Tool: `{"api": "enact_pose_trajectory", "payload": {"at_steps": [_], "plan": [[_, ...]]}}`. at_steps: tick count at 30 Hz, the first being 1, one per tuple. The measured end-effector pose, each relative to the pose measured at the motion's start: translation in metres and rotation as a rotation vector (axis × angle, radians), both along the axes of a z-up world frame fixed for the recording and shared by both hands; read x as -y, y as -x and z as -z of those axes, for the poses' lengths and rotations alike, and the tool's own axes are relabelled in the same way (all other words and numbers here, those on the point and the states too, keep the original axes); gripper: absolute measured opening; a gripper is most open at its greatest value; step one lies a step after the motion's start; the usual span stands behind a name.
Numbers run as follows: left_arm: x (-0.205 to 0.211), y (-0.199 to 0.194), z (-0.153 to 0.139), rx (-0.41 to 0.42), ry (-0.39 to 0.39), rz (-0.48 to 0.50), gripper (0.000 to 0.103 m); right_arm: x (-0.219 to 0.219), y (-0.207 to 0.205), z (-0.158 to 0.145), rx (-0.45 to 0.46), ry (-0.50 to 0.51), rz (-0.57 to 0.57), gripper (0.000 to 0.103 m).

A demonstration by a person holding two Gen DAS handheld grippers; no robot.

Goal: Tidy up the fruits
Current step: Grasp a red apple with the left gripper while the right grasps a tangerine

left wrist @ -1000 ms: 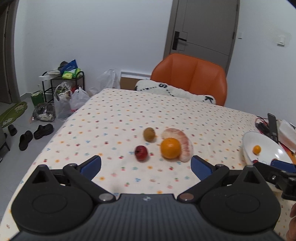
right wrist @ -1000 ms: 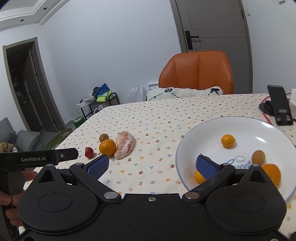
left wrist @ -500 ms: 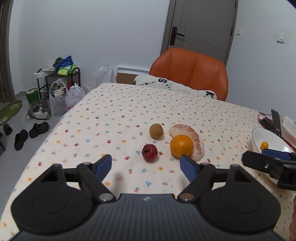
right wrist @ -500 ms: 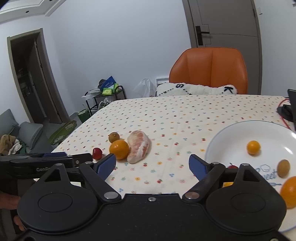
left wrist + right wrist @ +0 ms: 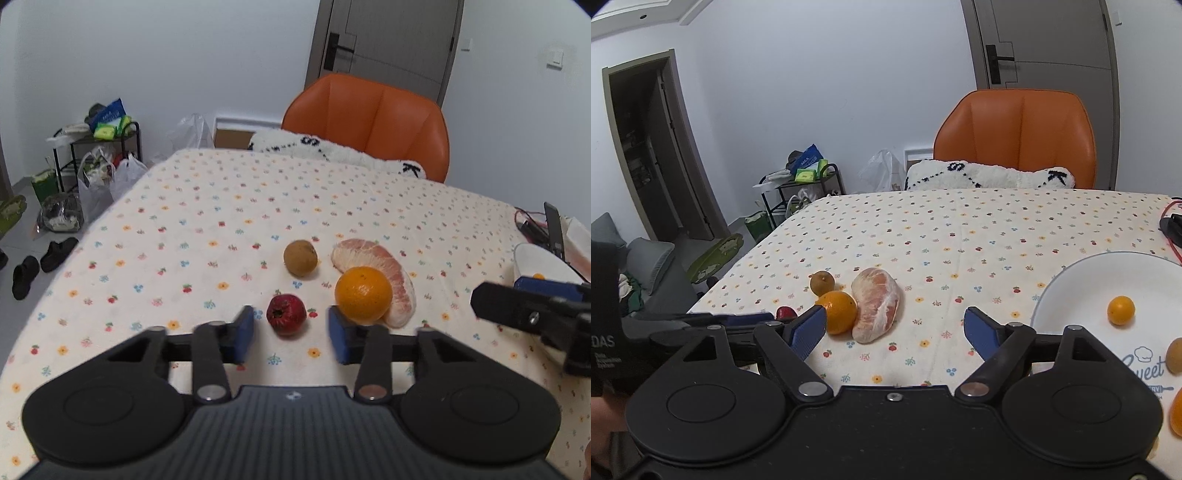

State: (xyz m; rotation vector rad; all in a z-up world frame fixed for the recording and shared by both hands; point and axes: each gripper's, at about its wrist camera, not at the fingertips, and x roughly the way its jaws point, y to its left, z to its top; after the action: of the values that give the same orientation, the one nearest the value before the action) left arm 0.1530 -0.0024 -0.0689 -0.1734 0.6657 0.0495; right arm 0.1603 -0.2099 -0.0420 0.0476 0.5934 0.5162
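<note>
Left wrist view: the left gripper (image 5: 291, 334) has its jaws open, with the small red fruit (image 5: 286, 314) on the counter (image 5: 221, 206) just ahead of the gap, roughly centred between the two pads and touching neither. The orange (image 5: 364, 295) sits just ahead of the right pad, against a peeled pomelo segment (image 5: 384, 266) that curves behind it. A brown kiwi (image 5: 300, 257) lies farther ahead, near the red fruit but apart from it. Off to the right of the jaws, the right gripper (image 5: 532, 314) reaches in, with the white plate (image 5: 532, 258) behind it.

Right wrist view: the right gripper's (image 5: 895, 332) jaws are wide open and hold nothing. The orange (image 5: 839, 312) sits just ahead of the left pad, the pomelo segment (image 5: 876, 303) touching it, ahead of the gap. The plate (image 5: 1071, 291) lies right of the jaws, holding a small orange fruit (image 5: 1121, 310) and a kiwi (image 5: 1175, 355) at the frame edge
</note>
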Motion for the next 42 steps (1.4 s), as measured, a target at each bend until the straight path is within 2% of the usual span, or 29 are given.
{"api": "enact_pose_trajectory", "payload": {"at_steps": [2, 4, 18, 29, 33, 42], "plan": [[-0.002, 0.0, 0.0, 0.006, -0.005, -0.003, 0.021, -0.004, -0.002, 0.0, -0.001, 0.004, -0.007, 0.081], [-0.006, 0.001, -0.001, 0.007, 0.016, -0.009, 0.021, -0.008, -0.004, 0.0, -0.002, 0.005, -0.017, 0.08], [-0.034, 0.014, -0.016, 0.033, 0.018, -0.064, 0.021, -0.047, -0.014, 0.005, -0.023, 0.003, -0.088, 0.074], [-0.048, 0.019, -0.015, 0.042, 0.055, -0.071, 0.021, -0.077, -0.025, 0.018, -0.04, 0.064, -0.115, 0.06], [-0.047, 0.02, -0.014, 0.035, 0.055, -0.066, 0.021, -0.079, -0.028, 0.026, -0.068, 0.074, -0.126, 0.035], [-0.035, 0.028, -0.02, 0.051, 0.043, -0.059, 0.021, -0.062, -0.014, 0.024, -0.074, 0.039, -0.137, 0.035]]}}
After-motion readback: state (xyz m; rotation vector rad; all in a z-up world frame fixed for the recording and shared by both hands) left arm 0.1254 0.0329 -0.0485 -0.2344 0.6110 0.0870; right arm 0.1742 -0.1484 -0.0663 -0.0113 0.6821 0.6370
